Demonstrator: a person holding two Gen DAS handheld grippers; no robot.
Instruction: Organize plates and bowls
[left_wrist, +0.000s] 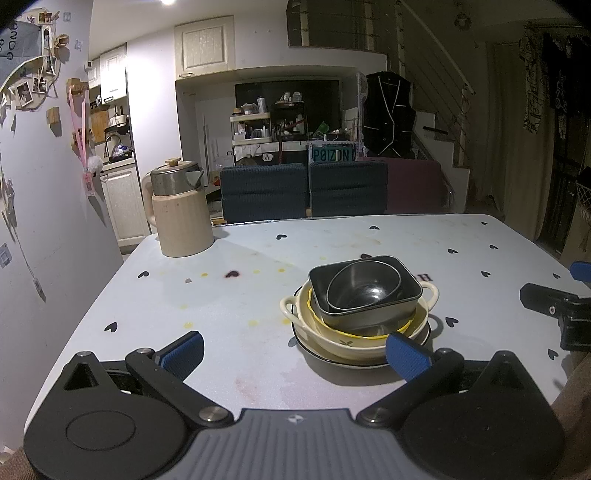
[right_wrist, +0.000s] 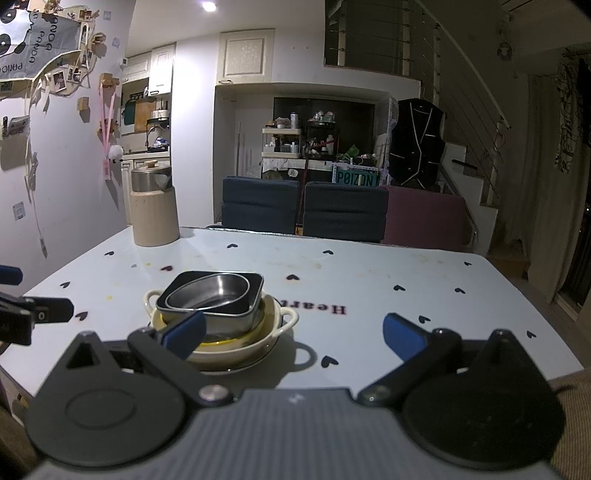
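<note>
The plates and bowls (left_wrist: 360, 314) sit nested in one stack on the table (left_wrist: 240, 314), so the sorting looks done. Both the left gripper (left_wrist: 295, 349) and the right gripper (right_wrist: 293, 334) hang near it, fingers spread wide and empty.

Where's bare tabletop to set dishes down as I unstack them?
Free: the wide stretch between the kettle and the dish stack, and the right side of the table past the "Heart" print to the far edge. Crowded: only the stack itself, which has both hand-held grippers, left and right, open beside it.
</note>
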